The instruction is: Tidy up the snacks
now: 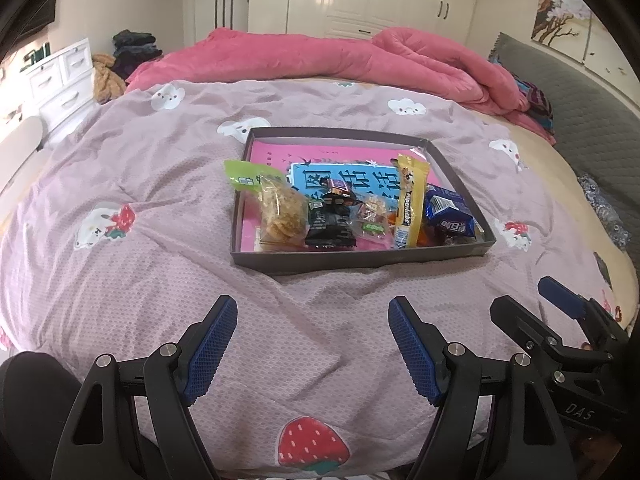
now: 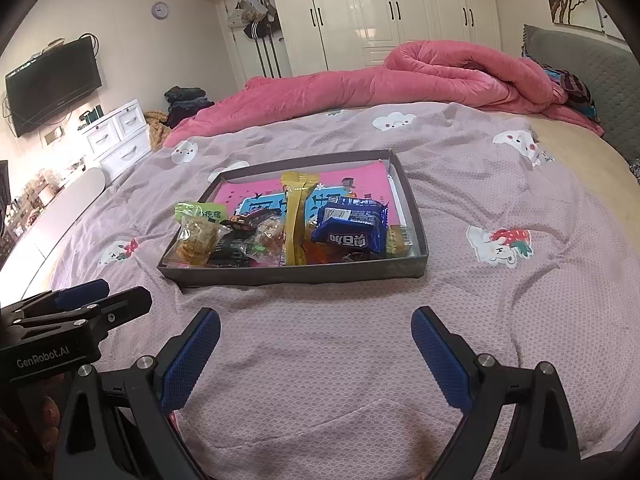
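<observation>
Several snacks crowd the near end of the grey box [image 1: 362,262] on the bedspread [image 1: 160,208], overlapping. Your left gripper [image 1: 312,344] and right gripper [image 2: 316,354] hang short of it, jaws apart, empty. Reach for the green-topped bag [image 1: 276,204], black packet [image 1: 332,220], yellow stick [image 1: 410,200] or blue packet [image 2: 352,226] and you may drag a neighbour or tip the soft-seated box

Blue snack packet [image 1: 450,216] partly hides an orange wrapper [image 1: 430,236].

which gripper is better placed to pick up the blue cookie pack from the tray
Right, probably. The blue cookie pack lies at the tray's right end, nearly straight ahead of the open right gripper. From the open left gripper it sits off to the right.
</observation>
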